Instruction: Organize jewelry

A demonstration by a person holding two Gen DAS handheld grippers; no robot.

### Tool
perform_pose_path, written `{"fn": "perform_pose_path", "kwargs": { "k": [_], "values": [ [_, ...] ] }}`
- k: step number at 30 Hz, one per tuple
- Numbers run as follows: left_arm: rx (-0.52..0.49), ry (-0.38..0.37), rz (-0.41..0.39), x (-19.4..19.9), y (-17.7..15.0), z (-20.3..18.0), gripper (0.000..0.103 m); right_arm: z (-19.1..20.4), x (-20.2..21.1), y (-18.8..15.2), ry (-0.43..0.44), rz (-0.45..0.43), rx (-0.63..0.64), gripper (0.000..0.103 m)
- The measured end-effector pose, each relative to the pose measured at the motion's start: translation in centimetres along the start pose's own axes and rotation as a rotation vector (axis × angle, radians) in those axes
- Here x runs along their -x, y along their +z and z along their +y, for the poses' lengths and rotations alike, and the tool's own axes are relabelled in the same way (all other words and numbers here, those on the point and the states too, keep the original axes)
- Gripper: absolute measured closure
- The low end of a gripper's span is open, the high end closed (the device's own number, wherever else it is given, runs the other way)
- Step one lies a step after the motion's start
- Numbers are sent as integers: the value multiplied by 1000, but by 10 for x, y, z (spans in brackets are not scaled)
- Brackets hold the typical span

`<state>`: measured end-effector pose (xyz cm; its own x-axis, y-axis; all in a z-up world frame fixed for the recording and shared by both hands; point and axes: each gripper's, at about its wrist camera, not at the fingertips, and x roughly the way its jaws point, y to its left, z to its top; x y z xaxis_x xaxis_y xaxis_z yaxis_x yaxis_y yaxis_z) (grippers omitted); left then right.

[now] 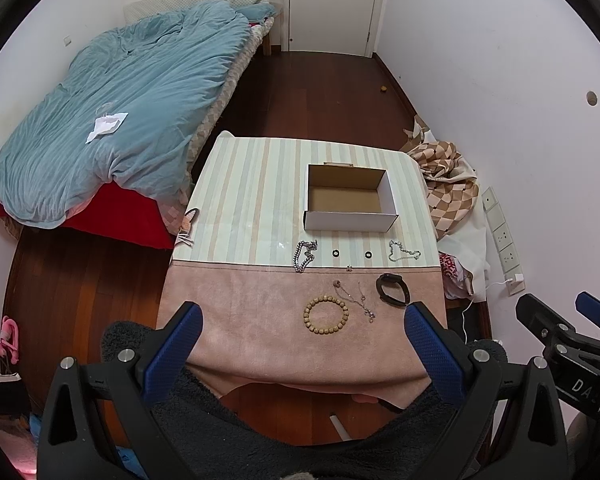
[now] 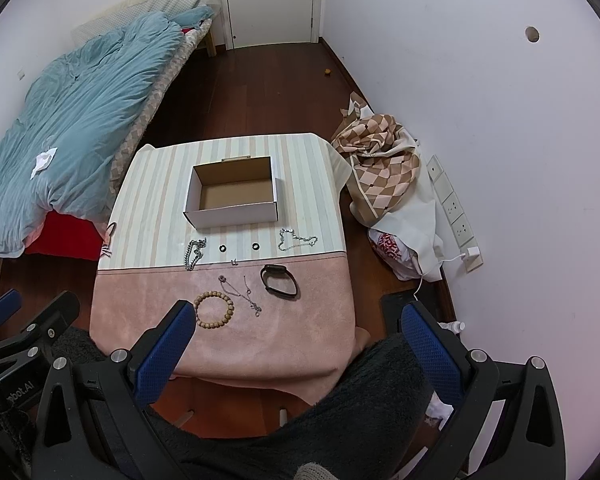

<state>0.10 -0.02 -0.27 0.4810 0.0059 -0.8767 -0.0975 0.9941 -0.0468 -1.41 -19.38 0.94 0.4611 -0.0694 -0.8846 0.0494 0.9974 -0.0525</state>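
Observation:
An open white cardboard box [image 1: 350, 222] [image 2: 232, 214] stands empty on the striped cloth. In front of it lie a thick silver chain [image 1: 305, 255] [image 2: 195, 253], two small black rings [image 1: 335, 253] [image 2: 222, 248], a thin silver chain [image 1: 403, 251] [image 2: 296, 238], a black wristband [image 1: 393, 289] [image 2: 280, 281], a wooden bead bracelet [image 1: 326, 315] [image 2: 214, 308] and a fine necklace [image 1: 356, 300] [image 2: 244, 294]. My left gripper [image 1: 302, 320] is open and empty, held above the table's near edge. My right gripper [image 2: 296, 320] is open and empty, likewise held back.
The small table [image 1: 240, 312] has a pink cloth at the near half. A bed with a blue quilt [image 1: 120, 112] lies left. A checked cloth pile [image 2: 384, 160] and a wall socket strip [image 2: 454, 208] are right. A door [image 1: 332, 4] is far ahead.

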Motion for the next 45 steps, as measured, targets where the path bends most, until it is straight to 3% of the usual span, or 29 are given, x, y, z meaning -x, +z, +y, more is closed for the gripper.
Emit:
{"fn": "perform_pose_path", "kwargs": {
  "k": [18,25,31,39,45],
  "values": [
    [4,3,6,-3,3,0,0,2,-2,1,7,0,-13,0],
    [8,30,6,-23,11,5,0,-3,-26,7,19,23,-52,0],
    [10,92,30,-72,20,12,0,-13,-80,19,29,68,-106,0],
    [-30,116,193,-186,7,13,0,-20,-183,16,12,179,-153,0],
    [-56,81,330,-255,-19,5,1,-26,-255,8,-8,269,-186,19]
  ]
}}
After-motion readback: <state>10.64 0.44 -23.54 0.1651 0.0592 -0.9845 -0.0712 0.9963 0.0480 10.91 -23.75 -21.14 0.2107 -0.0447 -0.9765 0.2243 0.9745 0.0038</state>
